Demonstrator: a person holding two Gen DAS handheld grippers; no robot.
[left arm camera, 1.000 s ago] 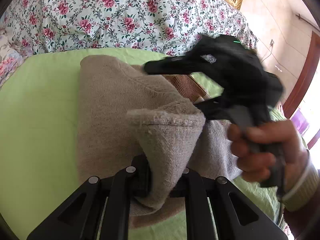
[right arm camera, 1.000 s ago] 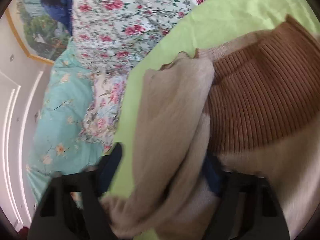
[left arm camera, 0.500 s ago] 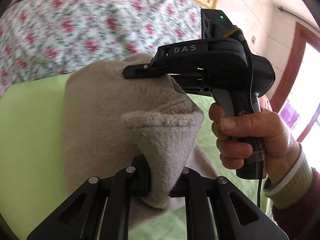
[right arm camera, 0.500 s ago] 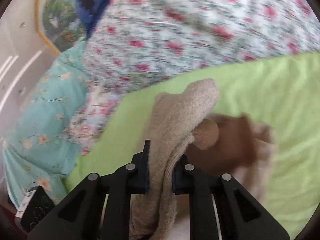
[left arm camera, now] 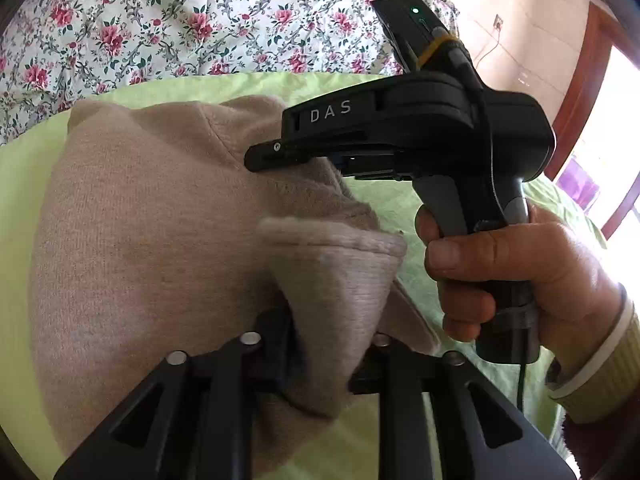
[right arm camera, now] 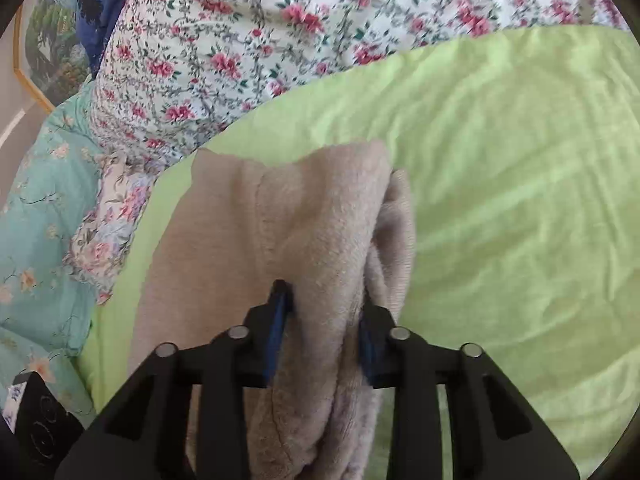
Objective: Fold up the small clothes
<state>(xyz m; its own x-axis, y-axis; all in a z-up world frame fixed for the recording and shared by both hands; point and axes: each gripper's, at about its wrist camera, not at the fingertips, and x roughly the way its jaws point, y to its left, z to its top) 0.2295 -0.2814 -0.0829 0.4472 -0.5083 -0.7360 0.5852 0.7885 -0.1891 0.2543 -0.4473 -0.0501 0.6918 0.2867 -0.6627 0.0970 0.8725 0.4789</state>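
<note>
1. Left claw (left arm camera: pixel 326 344): clenched on a bunched fold of the beige sweater (left arm camera: pixel 152 240), lifting that edge.
2. Right claw (right arm camera: pixel 324 320): clenched on another gathered part of the same sweater; the right hand (left arm camera: pixel 520 276) grips its handle.
3. Location: the sweater hangs partly raised over the green sheet (right arm camera: pixel 500 200) on the bed, its far end apparently resting on the sheet; the flowered quilt (left arm camera: pixel 200 20) lies beyond.
4. Step in hand, by judgement: carrying a held edge across to make a fold.
5. Next move calls for lowering both held parts evenly onto the lying part, edges aligned, then letting go without dragging the knit.
</note>
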